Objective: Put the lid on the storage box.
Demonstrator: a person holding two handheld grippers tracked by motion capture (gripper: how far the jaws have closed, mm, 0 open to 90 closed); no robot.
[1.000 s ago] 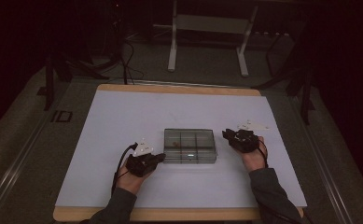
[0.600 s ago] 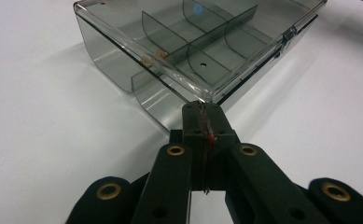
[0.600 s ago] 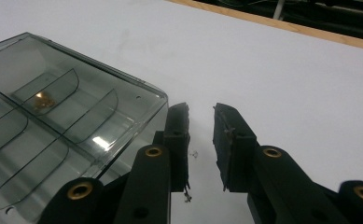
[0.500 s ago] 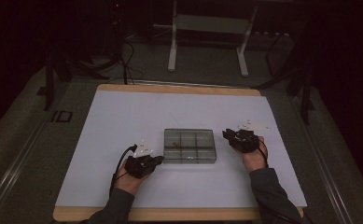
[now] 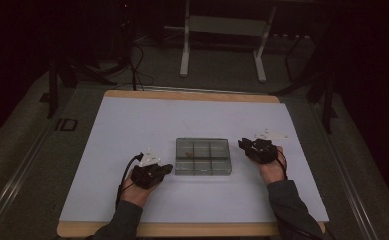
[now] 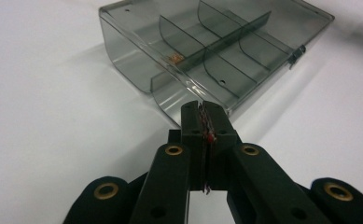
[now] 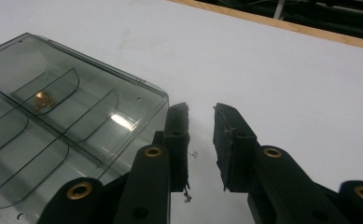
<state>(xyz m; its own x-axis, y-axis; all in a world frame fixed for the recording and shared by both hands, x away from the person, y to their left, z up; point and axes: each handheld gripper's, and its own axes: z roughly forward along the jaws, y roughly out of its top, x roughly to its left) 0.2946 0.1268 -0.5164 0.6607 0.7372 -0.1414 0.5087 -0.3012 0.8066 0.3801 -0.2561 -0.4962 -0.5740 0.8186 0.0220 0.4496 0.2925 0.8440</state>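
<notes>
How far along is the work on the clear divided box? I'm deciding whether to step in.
Early. The box lies closed on the white table, a small orange item in one compartment. The left gripper, shut and empty, points at its near edge; the right gripper waits open beside it. Opening remains.
</notes>
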